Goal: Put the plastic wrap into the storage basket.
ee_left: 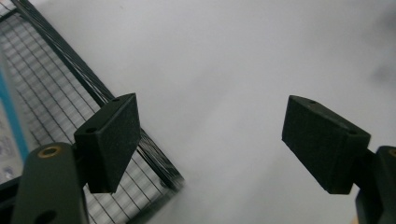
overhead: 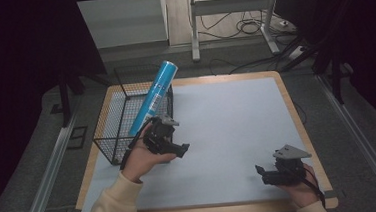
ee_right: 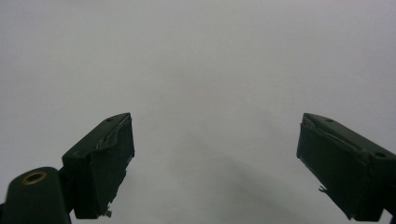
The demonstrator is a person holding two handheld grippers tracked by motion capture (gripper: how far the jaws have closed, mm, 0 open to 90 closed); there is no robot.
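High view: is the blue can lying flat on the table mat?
No. The blue can stands tilted inside the black wire basket, its top poking above the rim.

A basket [overhead: 111, 122] sits at the table's [overhead: 237, 127] left edge, with a tube [overhead: 154, 96] leaning in it (top past the rim). The left gripper [overhead: 181, 149] is just right of the basket; the right gripper [overhead: 262, 173] is near the front right corner.
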